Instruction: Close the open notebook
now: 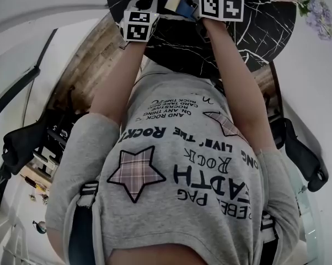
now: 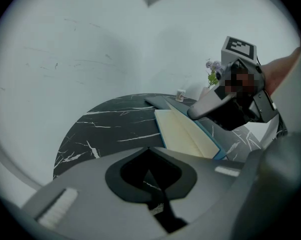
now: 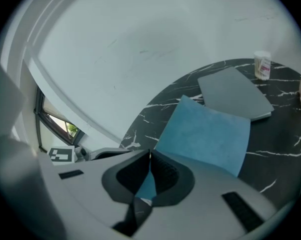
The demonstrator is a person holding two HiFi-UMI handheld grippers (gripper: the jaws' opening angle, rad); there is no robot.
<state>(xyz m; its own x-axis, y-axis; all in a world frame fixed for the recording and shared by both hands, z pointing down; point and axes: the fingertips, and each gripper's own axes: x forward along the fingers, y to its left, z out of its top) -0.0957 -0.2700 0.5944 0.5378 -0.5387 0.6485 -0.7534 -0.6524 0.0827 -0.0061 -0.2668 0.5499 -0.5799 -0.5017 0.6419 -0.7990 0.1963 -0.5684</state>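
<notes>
At far left, left gripper: jaws together, nothing between them. Only the veined black table shows past the tips. It hangs above the tabletop and touches nothing that I can see.

Centre: notebook lies on the table, not shut. Left half is flat, cream page up. Right half is raised off the table, so the book stands in a shallow V.

Right of centre: right gripper, jaws closed on the near edge of the blue cover, which slopes away from my tips. Judgement: the fold is part done, and the raised half has to swing over leftward onto the flat page.

Further right: flat grey case just beside the cover's far corner, small jar beyond it.

Risks, as I judge them:
- Grip is on a thin edge only. A quick swing could pull the cover free and let it drop back open.
- Nothing pins the flat half, so the book may slide or pivot toward the grey case as I push.
- Loose pages could buckle under the cover and crease.
- Left gripper sits near the landing side and may block the cover.
</notes>
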